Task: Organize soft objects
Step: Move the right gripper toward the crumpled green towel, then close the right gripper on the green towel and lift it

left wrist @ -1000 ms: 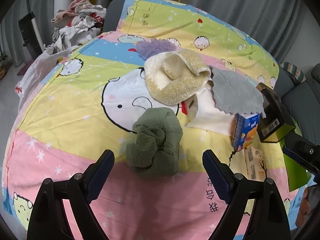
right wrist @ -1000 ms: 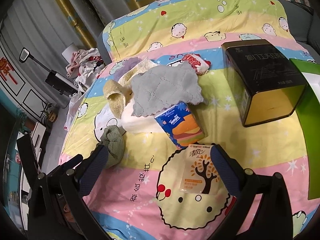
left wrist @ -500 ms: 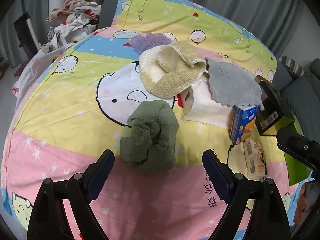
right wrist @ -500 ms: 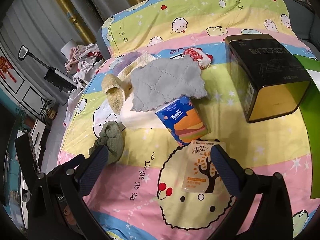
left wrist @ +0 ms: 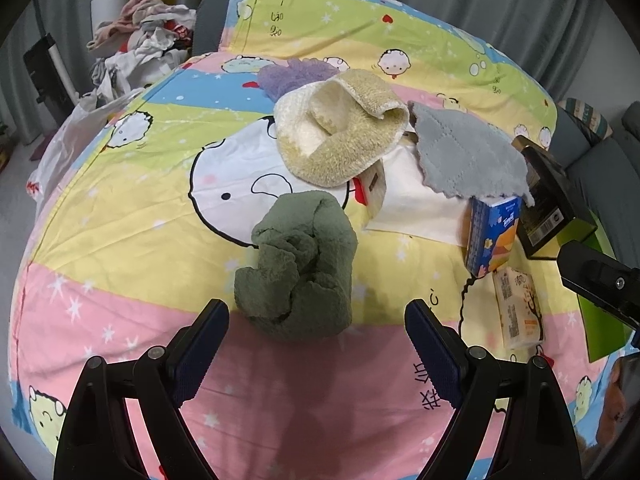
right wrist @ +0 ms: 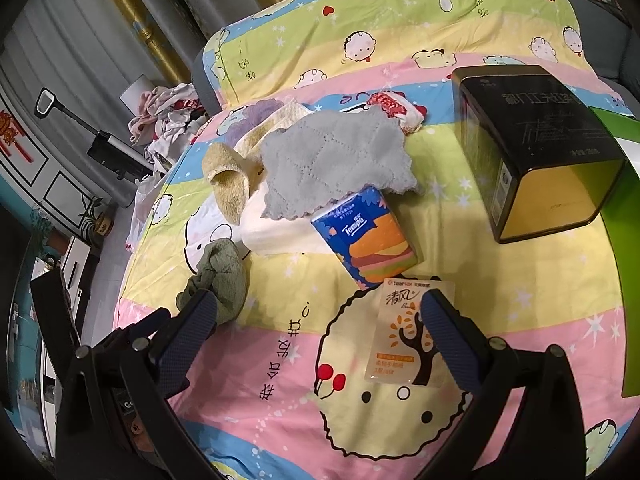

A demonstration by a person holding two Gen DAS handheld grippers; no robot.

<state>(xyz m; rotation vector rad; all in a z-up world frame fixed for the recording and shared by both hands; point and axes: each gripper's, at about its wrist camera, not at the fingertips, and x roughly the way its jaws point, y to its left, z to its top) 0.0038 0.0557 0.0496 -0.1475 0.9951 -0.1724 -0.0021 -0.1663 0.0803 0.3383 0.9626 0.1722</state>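
A crumpled green towel (left wrist: pixel 298 268) lies on the cartoon bedsheet (left wrist: pixel 120 240), just beyond my left gripper (left wrist: pixel 316 340), which stands open with nothing between its fingers. Farther back lie a yellow-cream towel (left wrist: pixel 340 136), a purple cloth (left wrist: pixel 296 76) and a grey cloth (left wrist: pixel 468 156) draped over a white tissue pack (left wrist: pixel 416 204). My right gripper (right wrist: pixel 316 332) is open above the sheet, with an orange tissue packet (right wrist: pixel 408 336) by its right finger and the green towel (right wrist: pixel 222 276) behind its left finger. The grey cloth (right wrist: pixel 336 160) and yellow-cream towel (right wrist: pixel 230 184) sit beyond it.
A blue tissue pack (right wrist: pixel 368 236), a black-and-gold box (right wrist: pixel 532 152) and a green box (right wrist: pixel 624 240) stand on the right. A red-white cloth (right wrist: pixel 396 110) lies at the back. A pile of clothes (left wrist: pixel 140 44) sits past the bed's far left corner.
The left wrist view has pulled back slightly, so the green towel sits a little farther ahead of the left fingers. The right gripper's view is almost unchanged.
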